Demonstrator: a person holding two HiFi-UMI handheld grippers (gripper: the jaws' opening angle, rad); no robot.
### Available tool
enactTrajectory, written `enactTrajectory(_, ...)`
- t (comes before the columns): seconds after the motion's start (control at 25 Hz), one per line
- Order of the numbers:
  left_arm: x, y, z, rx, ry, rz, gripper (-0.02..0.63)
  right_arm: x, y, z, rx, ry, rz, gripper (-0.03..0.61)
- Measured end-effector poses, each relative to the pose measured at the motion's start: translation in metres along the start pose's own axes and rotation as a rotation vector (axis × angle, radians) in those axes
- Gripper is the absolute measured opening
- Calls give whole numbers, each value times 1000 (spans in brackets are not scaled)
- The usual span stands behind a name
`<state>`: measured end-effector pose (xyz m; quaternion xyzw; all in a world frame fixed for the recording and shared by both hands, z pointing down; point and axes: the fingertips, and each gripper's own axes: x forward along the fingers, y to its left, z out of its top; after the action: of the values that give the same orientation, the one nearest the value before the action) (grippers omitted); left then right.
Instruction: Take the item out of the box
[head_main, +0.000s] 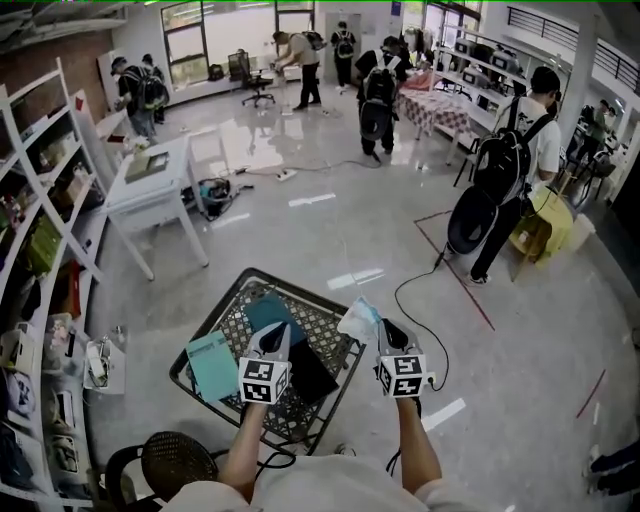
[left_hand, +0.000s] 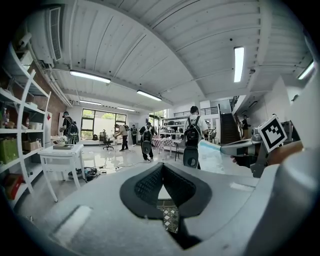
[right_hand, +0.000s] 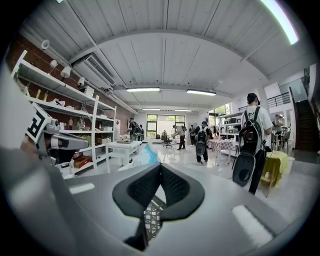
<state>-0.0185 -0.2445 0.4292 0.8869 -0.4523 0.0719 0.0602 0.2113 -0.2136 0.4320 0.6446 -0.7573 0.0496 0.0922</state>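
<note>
Evidently the lift-out is the step in hand. From the head view, the right claw (head_main: 383, 325) is clenched on a thin pale-blue packet (head_main: 358, 320), held above the far right edge of the wire basket (head_main: 208, 325) on the floor. The left claw (head_main: 277, 330) hangs over the basket's middle. In the left gripper view, that claw is clenched on nothing, and the packet juts from the right claw beside it. In the right gripper view, the jaws pinch together with the packet poking past their tips. Next, I'd guess, it needs carrying clear and setting down.
</note>
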Motion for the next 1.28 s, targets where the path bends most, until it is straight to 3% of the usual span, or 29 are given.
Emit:
enactTrajectory(0.44, 3, -8, 17, 20, -29, -17, 6, -5, -5, 16, -15, -32, -17, 0)
enactTrajectory(1.28, 11, -14, 19, 29, -31, -28, 6, -2, -10, 12, -12, -25, -15, 0)
